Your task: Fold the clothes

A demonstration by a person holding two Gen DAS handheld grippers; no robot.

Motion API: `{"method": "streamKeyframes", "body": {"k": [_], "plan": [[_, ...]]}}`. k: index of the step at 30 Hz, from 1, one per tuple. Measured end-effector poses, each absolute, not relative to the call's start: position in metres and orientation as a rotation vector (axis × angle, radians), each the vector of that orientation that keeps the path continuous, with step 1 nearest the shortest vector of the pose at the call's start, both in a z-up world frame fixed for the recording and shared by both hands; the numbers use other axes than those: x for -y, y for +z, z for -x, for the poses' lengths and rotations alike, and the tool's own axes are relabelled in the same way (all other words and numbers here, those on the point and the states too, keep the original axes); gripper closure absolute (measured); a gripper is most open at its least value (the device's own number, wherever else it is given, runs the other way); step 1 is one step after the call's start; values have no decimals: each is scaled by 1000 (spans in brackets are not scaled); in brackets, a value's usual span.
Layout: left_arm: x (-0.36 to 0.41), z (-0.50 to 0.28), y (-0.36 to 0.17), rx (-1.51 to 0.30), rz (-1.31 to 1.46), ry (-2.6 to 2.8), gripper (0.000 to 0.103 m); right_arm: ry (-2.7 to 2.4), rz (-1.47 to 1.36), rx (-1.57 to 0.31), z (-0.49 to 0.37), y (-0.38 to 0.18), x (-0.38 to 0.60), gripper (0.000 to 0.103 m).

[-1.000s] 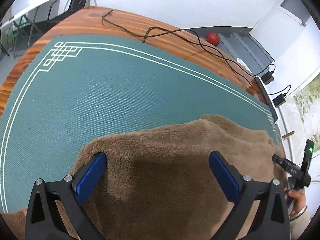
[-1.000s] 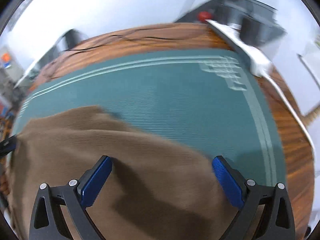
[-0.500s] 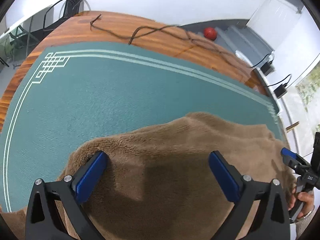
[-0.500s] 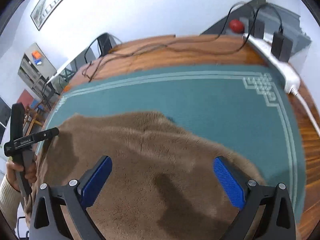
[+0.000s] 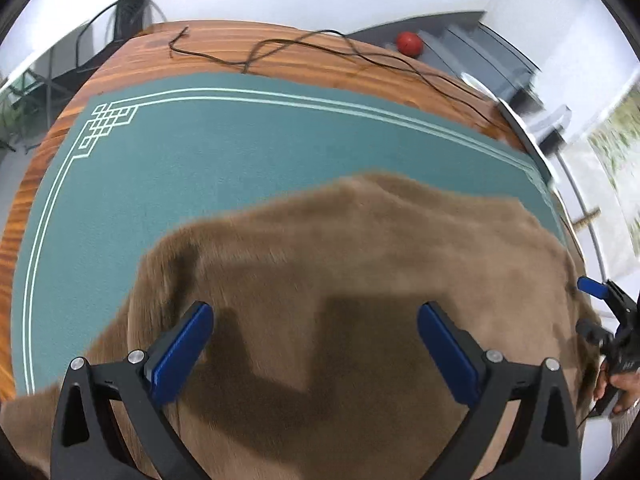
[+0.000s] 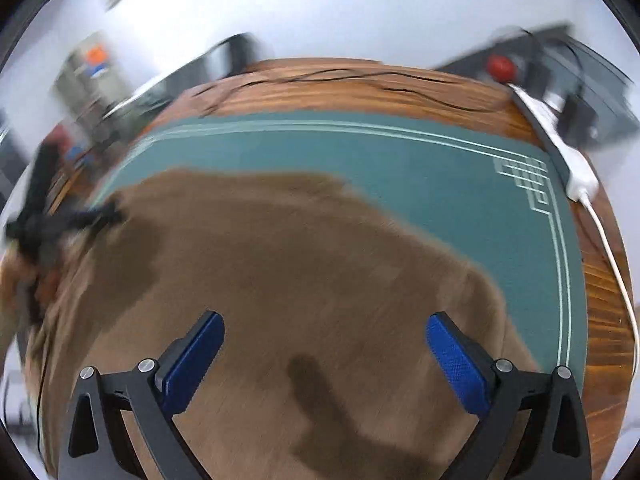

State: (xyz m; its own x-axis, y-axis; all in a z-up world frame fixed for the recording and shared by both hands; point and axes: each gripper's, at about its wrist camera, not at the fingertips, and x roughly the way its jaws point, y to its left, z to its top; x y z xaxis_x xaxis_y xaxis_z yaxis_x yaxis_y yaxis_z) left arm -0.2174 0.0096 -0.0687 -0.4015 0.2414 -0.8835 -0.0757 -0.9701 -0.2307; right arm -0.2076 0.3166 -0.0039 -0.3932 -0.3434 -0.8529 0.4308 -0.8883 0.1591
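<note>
A brown fleece garment (image 5: 360, 264) lies spread on a green mat (image 5: 200, 160) at the near side of the table. It also fills the lower half of the right wrist view (image 6: 280, 272). My left gripper (image 5: 316, 344) is open and empty, hovering above the fleece. My right gripper (image 6: 326, 354) is open and empty above the fleece too. The right gripper shows at the right edge of the left wrist view (image 5: 612, 320), at the garment's edge. The left gripper shows blurred at the left of the right wrist view (image 6: 52, 224).
The mat (image 6: 440, 168) lies on a wooden table (image 5: 320, 60). Black cables (image 5: 320, 46) trail along the far side. A white power strip (image 6: 576, 168) sits at the right edge. A red ball (image 5: 409, 43) and grey steps are beyond the table.
Both cameras have shifted and blurred over the fleece. The left view pulled back slightly; the right view swung, so the left gripper now sits higher at its left edge. Both grippers stay open.
</note>
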Motion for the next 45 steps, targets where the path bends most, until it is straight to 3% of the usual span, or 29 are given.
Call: {"method": "streamKeyframes", "body": {"k": [9, 16, 22, 28, 37, 41, 45], "plan": [[-76, 101, -59, -72, 1612, 2260, 1, -1996, -1406, -203, 51, 5, -333, 0], [-126, 25, -74, -282, 1591, 2246, 1, -1917, -1426, -302, -30, -19, -314, 0], [-131, 7, -98, -313, 1658, 2281, 1, -1825, -1418, -416, -79, -43, -298, 0], [-123, 3, -101, -264, 1634, 2337, 1, -1906, -1297, -673, -108, -57, -294, 0], [-147, -3, -86, -184, 1672, 2372, 1, -2122, -1332, -500, -106, -52, -301, 0], [-168, -7, -73, -188, 1626, 2349, 1, -2289, -1265, -245, -119, -23, -331, 0], [-178, -14, -68, -174, 1628, 2310, 1, -2499, -1294, -141, -139, -8, -386, 0]]}}
